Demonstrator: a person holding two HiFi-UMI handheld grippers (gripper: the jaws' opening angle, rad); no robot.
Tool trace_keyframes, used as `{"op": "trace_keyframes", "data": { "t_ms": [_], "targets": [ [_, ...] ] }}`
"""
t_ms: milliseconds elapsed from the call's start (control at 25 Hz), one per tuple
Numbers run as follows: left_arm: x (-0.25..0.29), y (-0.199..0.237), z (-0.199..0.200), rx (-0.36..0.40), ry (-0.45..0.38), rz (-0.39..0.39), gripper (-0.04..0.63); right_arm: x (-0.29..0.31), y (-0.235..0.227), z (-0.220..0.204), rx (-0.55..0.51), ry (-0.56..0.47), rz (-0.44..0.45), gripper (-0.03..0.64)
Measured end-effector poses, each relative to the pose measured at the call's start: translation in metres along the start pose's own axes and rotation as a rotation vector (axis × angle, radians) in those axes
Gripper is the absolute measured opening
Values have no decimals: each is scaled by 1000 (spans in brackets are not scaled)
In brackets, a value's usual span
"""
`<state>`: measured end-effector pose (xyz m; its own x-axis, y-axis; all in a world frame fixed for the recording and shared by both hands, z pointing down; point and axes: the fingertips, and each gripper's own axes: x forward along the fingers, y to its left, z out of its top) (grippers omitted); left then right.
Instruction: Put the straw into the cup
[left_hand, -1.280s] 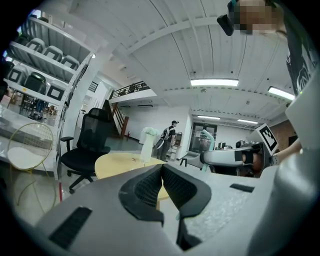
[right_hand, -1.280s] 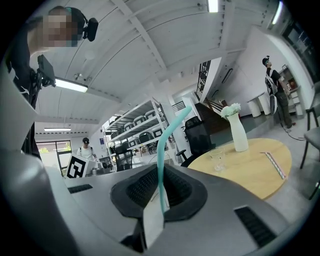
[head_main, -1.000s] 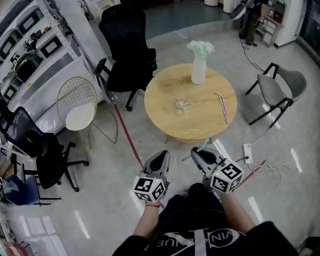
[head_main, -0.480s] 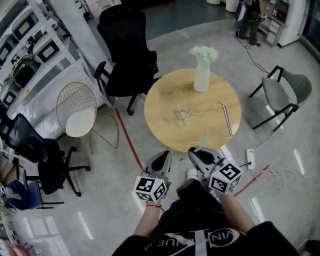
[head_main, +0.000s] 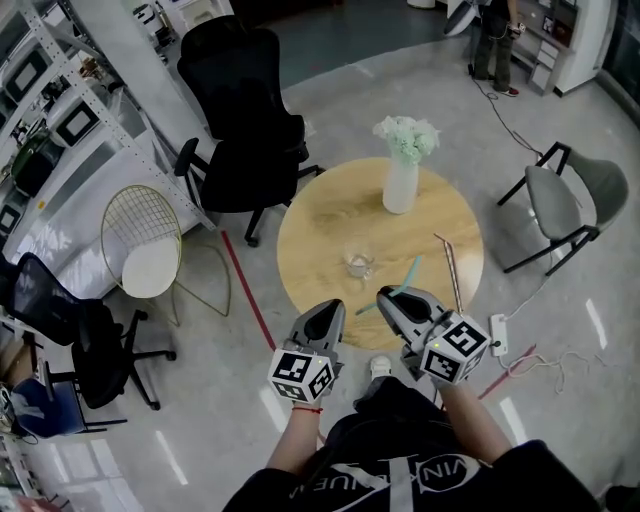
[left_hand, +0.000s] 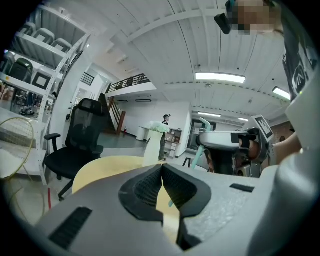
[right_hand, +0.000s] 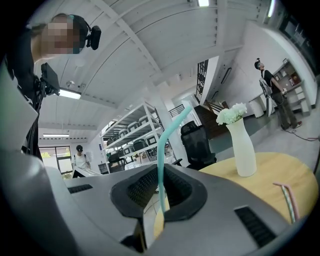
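A clear glass cup (head_main: 358, 264) stands on the round wooden table (head_main: 320, 235), near its front edge. My right gripper (head_main: 386, 297) is shut on a teal bendy straw (head_main: 406, 276), which sticks up between its pads (right_hand: 161, 165) and bends to the right at the top. The gripper hovers at the table's near edge, a little right of the cup. My left gripper (head_main: 328, 309) is beside it, left of the cup and just short of the table edge. Its jaws meet at the tips with nothing in them (left_hand: 161, 168). From there I see the right gripper (left_hand: 202, 142) and the straw (left_hand: 198, 154).
A white vase of pale flowers (head_main: 400, 178) stands at the table's far side. A pink straw (head_main: 449, 264) lies on the right part of the table. A black office chair (head_main: 240, 110), a wire chair (head_main: 145, 235) and a grey chair (head_main: 560, 200) surround the table. A power strip (head_main: 498, 335) lies on the floor.
Both grippers and I have moved forward up to the table's near edge. The right gripper still holds the teal straw, now over the table rim close to the cup.
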<state>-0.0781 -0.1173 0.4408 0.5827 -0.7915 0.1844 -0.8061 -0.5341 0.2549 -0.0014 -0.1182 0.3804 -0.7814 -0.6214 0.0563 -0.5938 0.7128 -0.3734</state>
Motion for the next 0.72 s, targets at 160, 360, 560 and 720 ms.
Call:
{"op": "trace_keyframes", "data": {
  "t_ms": [160,360,560,720],
  "targets": [
    [28,16,8,-1,1,10,12,23,-26,19,-3,-16,21,29],
    [50,32,14,-2,14,22,12,44,-51,41,-12,-45,35,29],
    [63,45,13,-13,22,51,12,58,-73,49,-33,-51,33,29],
    [72,45,3,-27,49,54,12,62,-95,42,-17,-45,5,29]
  ]
}}
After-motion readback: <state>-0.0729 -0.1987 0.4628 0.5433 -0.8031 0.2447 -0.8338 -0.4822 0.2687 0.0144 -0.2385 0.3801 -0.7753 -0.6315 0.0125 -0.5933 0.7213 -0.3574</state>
